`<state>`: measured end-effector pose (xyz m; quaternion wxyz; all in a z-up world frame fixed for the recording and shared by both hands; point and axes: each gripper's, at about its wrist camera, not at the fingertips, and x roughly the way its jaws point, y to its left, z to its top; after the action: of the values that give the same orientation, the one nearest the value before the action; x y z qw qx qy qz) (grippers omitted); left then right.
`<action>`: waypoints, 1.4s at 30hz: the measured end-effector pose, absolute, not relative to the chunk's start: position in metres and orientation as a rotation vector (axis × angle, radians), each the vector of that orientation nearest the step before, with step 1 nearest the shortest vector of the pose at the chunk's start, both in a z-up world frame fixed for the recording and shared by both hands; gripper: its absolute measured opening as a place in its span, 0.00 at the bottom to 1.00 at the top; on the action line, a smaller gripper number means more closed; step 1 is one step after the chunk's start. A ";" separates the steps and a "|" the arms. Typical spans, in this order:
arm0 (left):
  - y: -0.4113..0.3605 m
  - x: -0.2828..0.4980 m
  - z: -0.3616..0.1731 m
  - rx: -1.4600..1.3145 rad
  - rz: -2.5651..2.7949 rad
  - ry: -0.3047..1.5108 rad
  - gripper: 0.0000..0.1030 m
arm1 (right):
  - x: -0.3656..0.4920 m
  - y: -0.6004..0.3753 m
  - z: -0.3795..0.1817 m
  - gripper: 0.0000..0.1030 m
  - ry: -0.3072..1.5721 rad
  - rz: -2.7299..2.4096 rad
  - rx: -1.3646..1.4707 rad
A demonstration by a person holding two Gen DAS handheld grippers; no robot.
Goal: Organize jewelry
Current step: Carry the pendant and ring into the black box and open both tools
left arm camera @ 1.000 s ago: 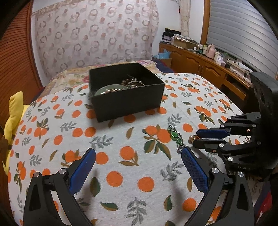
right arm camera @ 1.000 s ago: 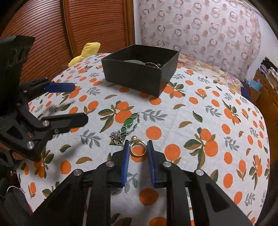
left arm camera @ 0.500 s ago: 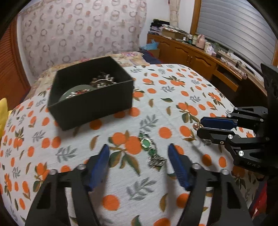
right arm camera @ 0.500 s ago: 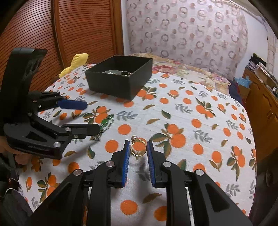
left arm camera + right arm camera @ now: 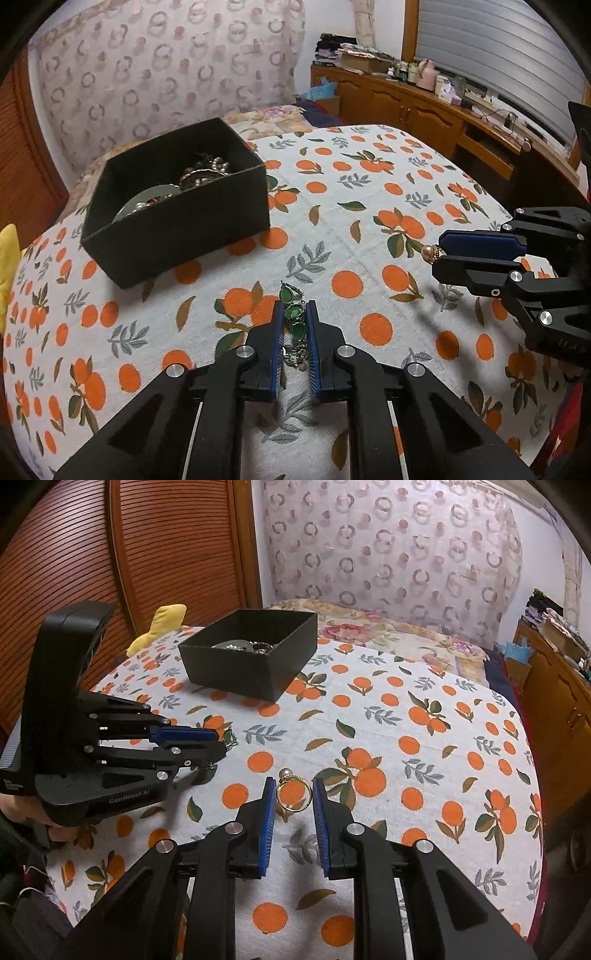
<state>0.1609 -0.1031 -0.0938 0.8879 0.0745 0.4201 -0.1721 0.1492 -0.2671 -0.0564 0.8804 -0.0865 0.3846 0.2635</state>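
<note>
- The black box point(image 5: 177, 221) stands open at about 11 o'clock from the left tongs point(image 5: 294, 314); inside lie a pale round piece and a tangle of pearly, metallic jewelry, its single pieces hard to tell apart.
- The left tongs have just closed and now pinch the green-stone bracelet point(image 5: 293, 314) on the cloth; its lower chain end is half hidden between the pads.
- The right tongs point(image 5: 294, 794) pinch a gold ring point(image 5: 293, 794) with a pearl, raised just off the cloth.
- The surface wears an orange-print cloth point(image 5: 369, 206); a ring-patterned curtain point(image 5: 388, 554) hangs behind, and a wooden cabinet point(image 5: 406, 110) stands at 1 o'clock.
</note>
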 end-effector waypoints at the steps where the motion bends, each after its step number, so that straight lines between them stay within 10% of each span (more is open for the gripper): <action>1: -0.101 0.161 -0.092 0.146 -0.357 0.870 0.10 | 0.149 -0.267 -0.056 0.21 0.800 0.550 -0.180; 42: -0.009 0.231 -0.023 -0.005 -0.194 0.704 0.11 | 0.258 -0.174 -0.005 0.22 0.699 0.659 -0.146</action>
<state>0.2305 -0.0092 -0.0228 0.9341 -0.0026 0.3442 -0.0950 0.2579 -0.1738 -0.0051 0.8843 -0.0702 0.3358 0.3167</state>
